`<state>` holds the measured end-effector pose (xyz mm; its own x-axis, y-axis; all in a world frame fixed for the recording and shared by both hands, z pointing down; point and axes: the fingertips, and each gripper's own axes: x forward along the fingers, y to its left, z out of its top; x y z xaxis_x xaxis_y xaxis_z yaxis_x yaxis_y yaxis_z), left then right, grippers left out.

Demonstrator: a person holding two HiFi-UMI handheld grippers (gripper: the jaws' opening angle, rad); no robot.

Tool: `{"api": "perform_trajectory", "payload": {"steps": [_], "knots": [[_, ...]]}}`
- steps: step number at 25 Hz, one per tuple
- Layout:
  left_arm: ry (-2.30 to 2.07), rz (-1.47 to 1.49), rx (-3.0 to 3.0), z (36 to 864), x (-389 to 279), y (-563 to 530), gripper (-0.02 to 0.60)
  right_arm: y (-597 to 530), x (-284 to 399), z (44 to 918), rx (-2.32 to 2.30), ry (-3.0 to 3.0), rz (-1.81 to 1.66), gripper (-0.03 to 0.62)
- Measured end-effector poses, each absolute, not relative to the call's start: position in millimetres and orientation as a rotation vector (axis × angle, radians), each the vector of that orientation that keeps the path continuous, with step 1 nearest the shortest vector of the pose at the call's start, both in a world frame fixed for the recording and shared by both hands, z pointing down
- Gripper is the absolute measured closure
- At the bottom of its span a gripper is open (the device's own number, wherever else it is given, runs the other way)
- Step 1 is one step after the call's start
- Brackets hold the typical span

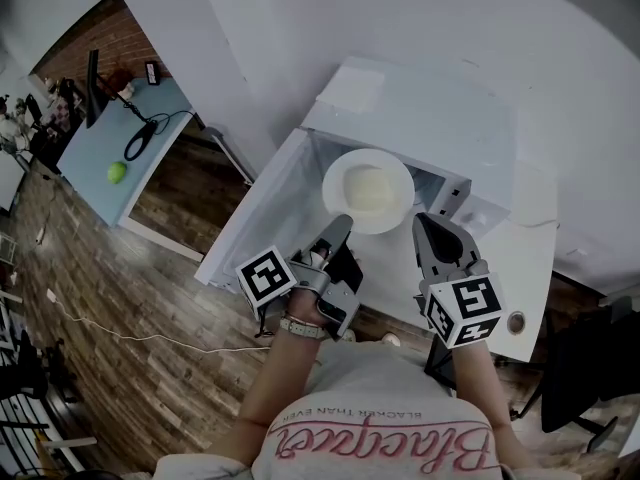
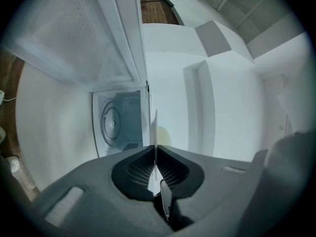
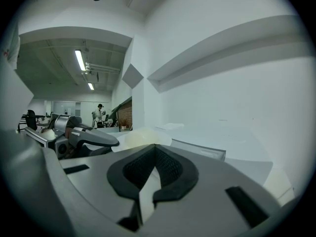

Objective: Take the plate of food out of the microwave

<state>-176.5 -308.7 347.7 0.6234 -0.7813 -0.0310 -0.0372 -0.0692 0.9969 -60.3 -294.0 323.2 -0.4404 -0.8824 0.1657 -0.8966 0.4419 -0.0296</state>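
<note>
Both clenched: left tongs (image 1: 343, 224) on the plate (image 1: 334, 178) rim (food (image 1: 369, 188) aboard), right tongs (image 1: 422, 221) beside it.

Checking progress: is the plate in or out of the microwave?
Out: the left gripper grips the plate; inside the microwave, the turntable is bare.

The head camera looks steeply down on the round white plate (image 1: 368, 190); cameras on the left gripper (image 1: 340, 224) and right gripper (image 1: 424, 220) peer close along their fingers; all share that plate at the fingertips.
</note>
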Motion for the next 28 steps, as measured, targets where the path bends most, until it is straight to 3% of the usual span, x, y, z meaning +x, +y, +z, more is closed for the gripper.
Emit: {"api": "perform_trajectory", "payload": {"steps": [28], "knots": [[-0.601, -0.651, 1.626, 318.6, -141.6, -315.1, 0.563, -286.1, -40.2, 277.8, 1.754, -2.536, -0.012, 0.583]]}}
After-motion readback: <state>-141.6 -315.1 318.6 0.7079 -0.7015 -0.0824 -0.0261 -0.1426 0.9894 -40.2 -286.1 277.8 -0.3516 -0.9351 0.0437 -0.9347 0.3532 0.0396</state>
